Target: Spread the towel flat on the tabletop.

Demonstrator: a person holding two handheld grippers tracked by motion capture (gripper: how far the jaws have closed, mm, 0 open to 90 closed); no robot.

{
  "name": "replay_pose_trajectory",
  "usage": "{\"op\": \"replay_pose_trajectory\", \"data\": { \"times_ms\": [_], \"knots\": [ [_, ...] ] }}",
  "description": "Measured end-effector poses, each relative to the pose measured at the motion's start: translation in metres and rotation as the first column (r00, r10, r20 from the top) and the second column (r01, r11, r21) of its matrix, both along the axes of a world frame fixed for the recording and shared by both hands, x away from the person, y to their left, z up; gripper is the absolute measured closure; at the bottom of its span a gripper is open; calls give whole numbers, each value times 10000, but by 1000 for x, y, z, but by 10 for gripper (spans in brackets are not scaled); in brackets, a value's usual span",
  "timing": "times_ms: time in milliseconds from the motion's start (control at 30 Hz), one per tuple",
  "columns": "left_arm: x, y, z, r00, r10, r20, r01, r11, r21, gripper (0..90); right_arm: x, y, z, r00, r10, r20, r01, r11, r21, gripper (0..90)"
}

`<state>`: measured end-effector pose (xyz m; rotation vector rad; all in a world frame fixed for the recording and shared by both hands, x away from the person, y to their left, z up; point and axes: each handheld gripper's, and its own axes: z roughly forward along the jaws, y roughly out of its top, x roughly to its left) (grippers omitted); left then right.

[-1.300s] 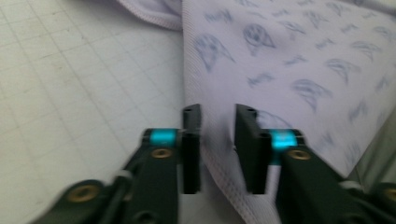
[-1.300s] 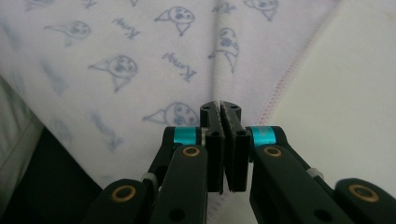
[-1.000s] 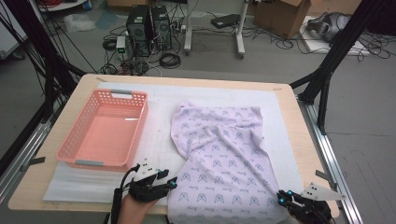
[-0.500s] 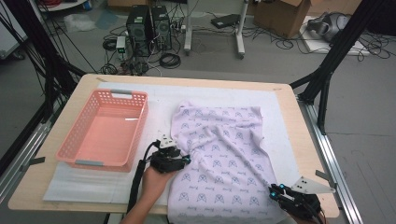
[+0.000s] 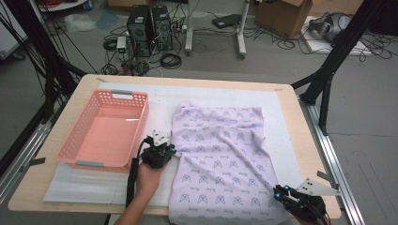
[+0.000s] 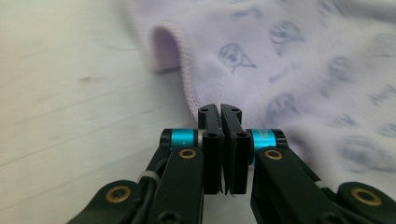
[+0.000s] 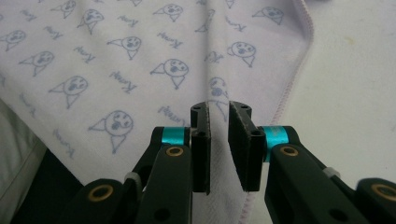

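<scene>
High view: a light purple cloth [image 5: 220, 159] with little blue pictures is lying flat on the white mat [image 5: 94, 187] that is covering the worktop [image 5: 300, 136]. The cloth is taking up the middle of the worktop and is running down to the edge at 6 o'clock. A pink basket [image 5: 105, 131] is sitting at 9 o'clock from the cloth, close beside it. The left claw [image 5: 165, 151] is sitting at the cloth's 9 o'clock edge, between the basket and the cloth, with a hand [image 5: 148, 180] coming up behind it from 6 o'clock. The right claw [image 5: 280, 193] is sitting at the cloth's corner at 5 o'clock, near the worktop's edge.

Left gripper view: the left claw [image 6: 219, 112] is pointing at 12 o'clock, and its jaws have just been closing. They are now pressed together. The stitched edge of the cloth [image 6: 289, 70] is meeting the tips, but I cannot tell if any cloth is caught between them. The cloth is spreading out toward 2 o'clock, and the bare mat [image 6: 70, 102] is lying toward 10 o'clock.

Right gripper view: the right claw [image 7: 218, 112] is pointing at 12 o'clock. Its jaws are standing a little apart, with a fold of the cloth [image 7: 140, 60] running up through the gap. The cloth is lying from 9 to 1 o'clock, and the mat [image 7: 355, 79] is showing at 3 o'clock.
</scene>
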<state>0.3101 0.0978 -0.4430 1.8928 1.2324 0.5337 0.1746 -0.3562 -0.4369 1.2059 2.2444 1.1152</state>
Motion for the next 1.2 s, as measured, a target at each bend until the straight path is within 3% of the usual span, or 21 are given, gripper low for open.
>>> {"op": "replay_pose_trajectory", "data": {
  "times_ms": [100,133,200,267,400,467,533,600,667,733,800,867,933,967,1000,1100,1200],
  "knots": [
    [-2,0,0,9999,-81,139,80,9999,74,861,2,1,-1,10000,-59,40,60,10000,-26,783],
    [-4,-1,0,9997,-139,221,139,9999,15,821,3,1,-1,9999,-115,65,116,9999,-33,778],
    [-9,-1,1,9994,-327,104,330,9987,-385,642,4,1,-2,9995,-310,43,310,9995,-36,739],
    [-20,0,1,9976,-686,101,690,9965,-478,593,6,-1,-4,9986,-518,53,518,9986,-64,720],
    [-40,5,-4,9913,-1314,7,1312,9890,-683,630,9,-2,-7,9972,-744,52,744,9972,-116,707],
    [-46,4,-6,9804,-1964,-179,1943,9774,-839,697,10,0,-7,9967,-806,-20,806,9968,-7,706],
    [-49,-2,-8,9704,-2386,-379,2350,9686,-814,700,11,2,-7,9972,-740,85,741,9972,-55,706],
    [-50,-9,-9,9683,-2481,-298,2462,9676,-559,677,12,4,-6,9976,-686,106,687,9976,-93,707],
    [-49,-16,-9,9659,-2567,-324,2547,9653,-571,665,12,5,-6,9977,-664,95,665,9978,-58,706],
    [-52,-25,-8,9639,-2658,-142,2657,9640,-77,621,12,4,-6,9976,-681,148,681,9977,-34,706],
    [-55,-32,-8,9625,-2712,11,2712,9625,118,611,11,3,-6,9975,-699,94,699,9976,7,707],
    [-58,-36,-8,9571,-2893,167,2885,9567,381,685,10,3,-7,9977,-678,55,678,9977,8,708],
    [-61,-38,-8,9460,-3233,230,3219,9455,489,812,11,3,-7,9979,-638,71,638,9980,-25,708],
    [-61,-40,-8,9448,-3266,277,3248,9442,554,870,11,4,-7,9981,-613,72,614,9981,-22,709],
    [-61,-39,-8,9439,-3292,260,3273,9431,589,889,11,4,-7,9982,-606,45,606,9982,-31,709],
    [-62,-35,-8,9504,-3103,231,3094,9503,355,896,10,5,-7,9983,-569,90,570,9984,-48,710],
    [-64,-23,-8,9650,-2611,252,2604,9651,293,897,9,3,-6,9979,-630,122,630,9980,10,710]
  ]
}}
